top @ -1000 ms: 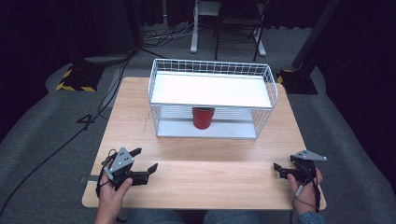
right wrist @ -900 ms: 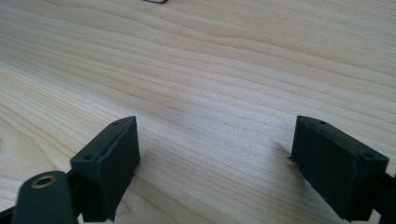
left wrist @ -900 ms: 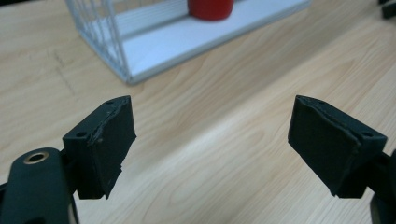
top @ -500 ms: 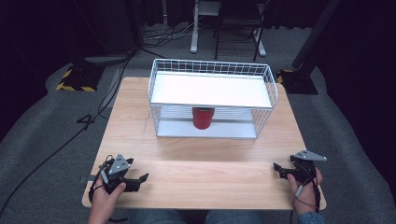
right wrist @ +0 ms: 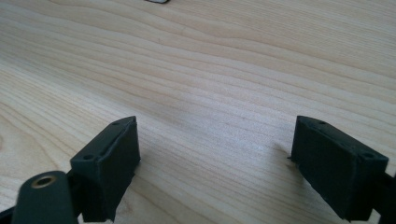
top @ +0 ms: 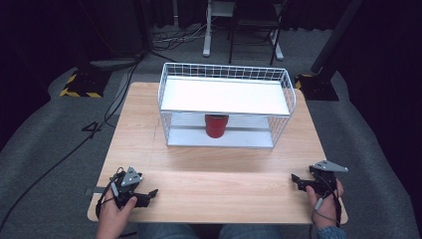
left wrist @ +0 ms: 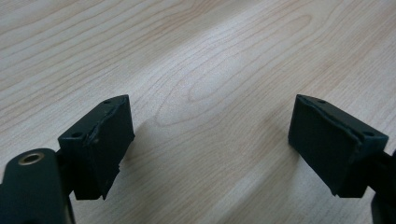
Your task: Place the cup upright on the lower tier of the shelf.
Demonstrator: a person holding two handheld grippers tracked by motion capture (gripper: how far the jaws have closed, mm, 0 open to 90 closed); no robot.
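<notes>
Your light wooden table [top: 209, 174] carries a white wire two-tier rack [top: 226, 102]; a small red cup [top: 216, 125] stands on its lower shelf, under the upper one. Your left gripper [top: 144, 195] and right gripper [top: 298, 180] rest near the front edge, jaws wide apart, empty. Risk: reaching in, you may snag the wires or tip the cup.

table [top: 209, 174]: pale wood, clear grain lines, smooth with a soft sheen
rack [top: 226, 74]: thin white-coated wire mesh, fine grid
shelf boards [top: 224, 97]: flat white sheet, smooth, matt
cup [top: 216, 125]: red, looks plastic, slight gloss
left gripper [left wrist: 210, 140]: black matt pads, rubbery look, edges rough and chipped; brass-coloured metal ring at the base
right gripper [right wrist: 215, 158]: black matt pads, smoother faces, small screw holes
floor [top: 45, 149]: grey carpet, dull, fibrous
</notes>
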